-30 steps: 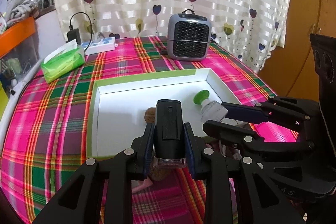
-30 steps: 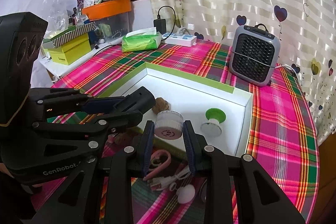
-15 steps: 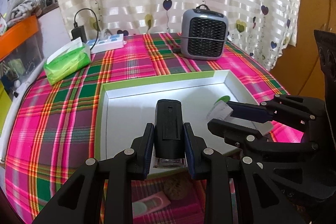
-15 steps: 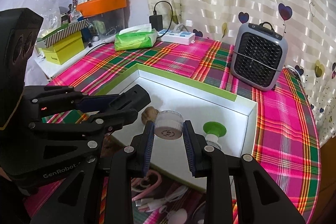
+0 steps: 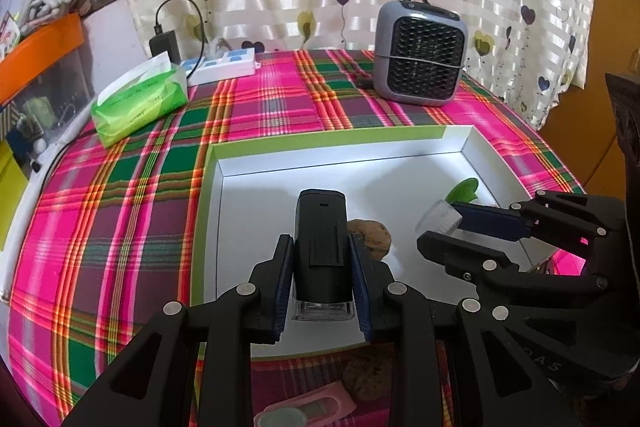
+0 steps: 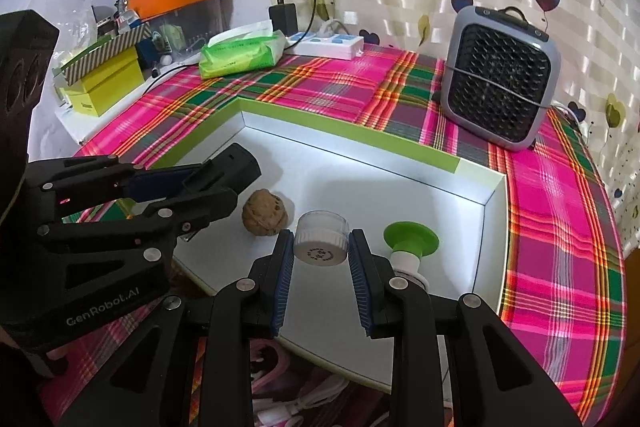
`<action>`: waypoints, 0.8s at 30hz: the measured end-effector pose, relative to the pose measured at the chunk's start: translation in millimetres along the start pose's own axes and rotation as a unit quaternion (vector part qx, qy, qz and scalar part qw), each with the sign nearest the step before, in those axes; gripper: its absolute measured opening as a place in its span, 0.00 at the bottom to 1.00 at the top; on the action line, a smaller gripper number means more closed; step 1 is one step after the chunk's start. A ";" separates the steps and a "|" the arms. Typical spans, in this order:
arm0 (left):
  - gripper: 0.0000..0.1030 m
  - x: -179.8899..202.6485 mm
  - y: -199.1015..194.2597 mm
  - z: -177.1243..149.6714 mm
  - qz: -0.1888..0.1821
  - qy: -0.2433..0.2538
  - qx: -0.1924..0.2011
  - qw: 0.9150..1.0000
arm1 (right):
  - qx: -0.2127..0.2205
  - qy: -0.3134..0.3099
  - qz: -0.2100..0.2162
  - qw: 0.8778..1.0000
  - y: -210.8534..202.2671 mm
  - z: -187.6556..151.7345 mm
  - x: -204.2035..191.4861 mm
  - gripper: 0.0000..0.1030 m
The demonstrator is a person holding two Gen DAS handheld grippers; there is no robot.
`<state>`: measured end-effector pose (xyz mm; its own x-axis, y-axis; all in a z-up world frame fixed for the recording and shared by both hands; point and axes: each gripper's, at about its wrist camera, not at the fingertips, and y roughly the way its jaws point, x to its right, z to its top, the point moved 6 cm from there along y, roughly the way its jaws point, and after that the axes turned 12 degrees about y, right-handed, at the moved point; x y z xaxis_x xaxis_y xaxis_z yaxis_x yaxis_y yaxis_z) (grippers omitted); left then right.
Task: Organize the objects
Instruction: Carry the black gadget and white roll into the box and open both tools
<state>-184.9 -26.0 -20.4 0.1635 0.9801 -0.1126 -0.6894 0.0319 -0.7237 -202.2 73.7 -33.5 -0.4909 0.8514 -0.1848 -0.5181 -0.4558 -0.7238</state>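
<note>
where grippers hover: walnut (image 6: 265, 213) (green-capped bottle (image 6: 409, 247))

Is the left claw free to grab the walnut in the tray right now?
Probably not. The left claw is shut on a black device, so its jaws are full. The walnut lies just beyond it in the tray, otherwise unobstructed.

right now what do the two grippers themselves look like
Both the left gripper and the right gripper are matte black angular linkages with round silver rivets and ribbed dark blue pads. The left one's body reads GenRobot.AI in pale letters.
</note>
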 end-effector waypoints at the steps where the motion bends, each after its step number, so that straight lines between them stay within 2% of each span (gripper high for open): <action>1: 0.25 -0.6 1.4 -0.5 0.000 -0.001 -0.002 1.000 | -0.002 0.001 0.000 1.000 1.1 -0.1 0.5 0.29; 14: 0.25 2.1 21.7 -7.4 -0.025 -0.007 -0.034 0.999 | -0.015 0.012 0.002 1.000 9.2 -3.0 4.0 0.29; 21: 0.25 5.1 20.1 -6.6 -0.035 -0.005 -0.029 0.999 | -0.013 0.010 -0.002 1.000 9.2 -2.6 4.5 0.29; 24: 0.26 3.9 16.3 -4.7 -0.036 -0.009 -0.021 0.999 | -0.010 0.010 -0.006 1.000 8.1 -2.5 5.9 0.33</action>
<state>-192.1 -22.7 -35.9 0.1995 0.9788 -0.0468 -0.6455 0.0953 -0.7578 -207.6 75.6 -42.0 -0.4702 0.8620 -0.1893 -0.5094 -0.4402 -0.7394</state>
